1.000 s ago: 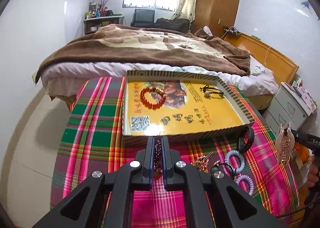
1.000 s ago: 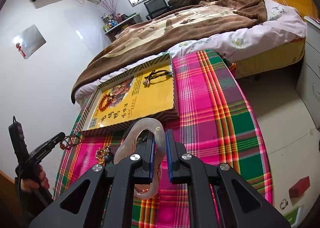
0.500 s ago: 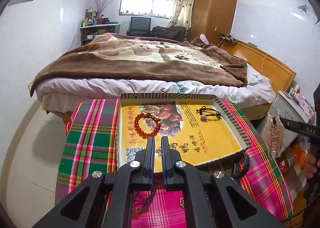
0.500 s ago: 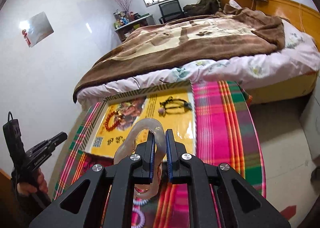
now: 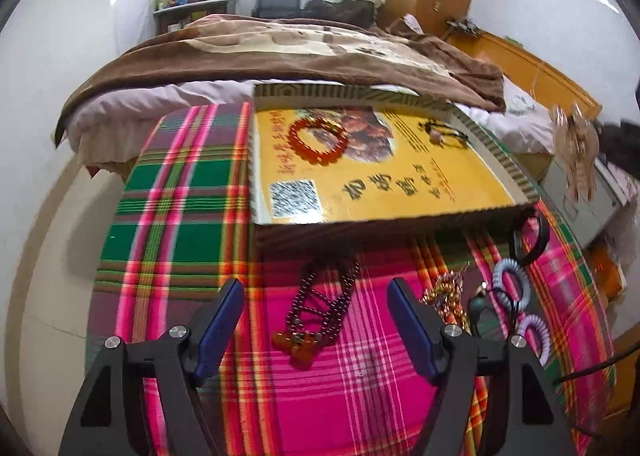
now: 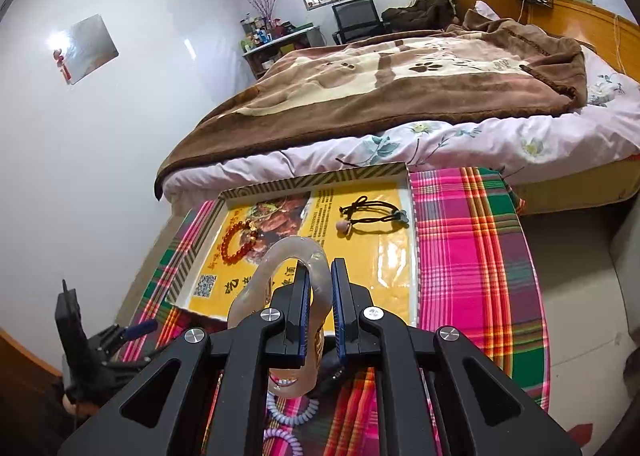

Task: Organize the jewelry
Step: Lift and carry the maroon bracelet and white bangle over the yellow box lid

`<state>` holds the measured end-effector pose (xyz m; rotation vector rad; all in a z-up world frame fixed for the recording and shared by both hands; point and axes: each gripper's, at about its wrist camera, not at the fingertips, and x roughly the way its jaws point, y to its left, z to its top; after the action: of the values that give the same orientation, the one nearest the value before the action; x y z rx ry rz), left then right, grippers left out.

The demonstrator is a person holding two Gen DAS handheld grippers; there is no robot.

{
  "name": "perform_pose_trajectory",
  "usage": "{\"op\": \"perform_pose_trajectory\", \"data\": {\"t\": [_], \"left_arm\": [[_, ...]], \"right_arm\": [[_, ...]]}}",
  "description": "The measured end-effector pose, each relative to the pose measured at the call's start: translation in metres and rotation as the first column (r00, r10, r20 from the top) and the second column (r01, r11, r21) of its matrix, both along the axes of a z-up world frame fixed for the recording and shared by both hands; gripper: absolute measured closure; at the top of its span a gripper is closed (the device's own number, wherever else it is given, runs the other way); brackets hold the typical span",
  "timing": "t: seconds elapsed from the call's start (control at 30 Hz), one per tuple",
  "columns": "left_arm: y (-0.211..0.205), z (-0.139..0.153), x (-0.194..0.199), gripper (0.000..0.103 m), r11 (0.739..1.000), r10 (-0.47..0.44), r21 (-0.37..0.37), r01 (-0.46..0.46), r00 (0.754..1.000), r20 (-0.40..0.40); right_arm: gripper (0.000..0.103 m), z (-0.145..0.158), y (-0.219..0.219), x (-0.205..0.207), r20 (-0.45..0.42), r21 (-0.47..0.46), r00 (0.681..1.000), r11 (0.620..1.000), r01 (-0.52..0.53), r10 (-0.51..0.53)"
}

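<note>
Plaid cloth (image 5: 172, 191) covers the tabletop, and at its left the left gripper (image 5: 316, 312) hangs low with its fingers (image 5: 222, 316) spread wide; they have just been opening, and the dark bead necklace (image 5: 324, 308) with its orange pendant lies loose on the cloth between them, untouched by either pad. It sits short of the yellow box tray (image 5: 384, 191), so it looks to have slipped or been let go early and probably needs another grasp. Inside the tray a red bead bracelet (image 5: 318, 139) lies at the left and a black cord bracelet (image 5: 446, 131) at the right, kept apart, presumably so each piece stays untangled. Right of the necklace, a gold chain (image 5: 444, 296) and lilac coil ties (image 5: 516, 308) wait on the cloth. Farthest right, the right gripper (image 6: 319, 296) has its fingers clamped on a translucent pink hair claw (image 6: 292, 272), held raised over the tray's near edge, likely for placing in the bare yellow middle.
</note>
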<state>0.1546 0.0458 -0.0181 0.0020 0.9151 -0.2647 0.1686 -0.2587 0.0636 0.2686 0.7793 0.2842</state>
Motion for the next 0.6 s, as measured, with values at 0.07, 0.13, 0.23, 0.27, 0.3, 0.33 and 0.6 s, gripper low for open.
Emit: {"op": "perform_pose_trajectory", "data": {"t": [0.07,0.13,0.23,0.27,0.3,0.33,0.6], "left_arm": [[-0.007,-0.007,0.004,0.030,0.999,-0.015,0.029,0.016,1.000,-0.021],[-0.010,-0.018,0.010,0.030,0.998,0.001,0.063,0.002,0.999,-0.054],[-0.015,-0.023,0.010,0.032,0.995,0.016,0.096,-0.013,0.999,-0.034],[-0.018,-0.023,0.008,0.035,0.993,0.016,0.121,-0.013,1.000,-0.026],[-0.019,-0.022,0.007,0.048,0.993,0.001,0.116,0.001,1.000,-0.020],[-0.019,-0.021,0.007,0.071,0.993,-0.002,0.120,0.004,1.000,-0.015],[-0.010,-0.008,0.003,0.097,0.997,0.003,0.078,-0.003,1.000,-0.002]], "right_arm": [[0.093,0.001,0.000,0.000,0.001,0.005,1.000,1.000,0.001,-0.001],[0.093,0.002,0.001,0.000,0.004,0.008,1.000,1.000,0.002,-0.002],[0.093,0.003,0.001,-0.001,0.006,0.005,1.000,1.000,0.001,-0.001],[0.093,0.004,0.001,-0.002,0.008,0.002,1.000,1.000,0.001,-0.001],[0.093,0.004,0.001,-0.002,0.009,0.000,1.000,1.000,0.001,-0.001],[0.093,0.005,0.001,-0.001,0.011,-0.001,1.000,1.000,0.001,-0.001],[0.093,0.008,0.002,-0.001,0.019,-0.001,1.000,1.000,0.002,-0.002]]}}
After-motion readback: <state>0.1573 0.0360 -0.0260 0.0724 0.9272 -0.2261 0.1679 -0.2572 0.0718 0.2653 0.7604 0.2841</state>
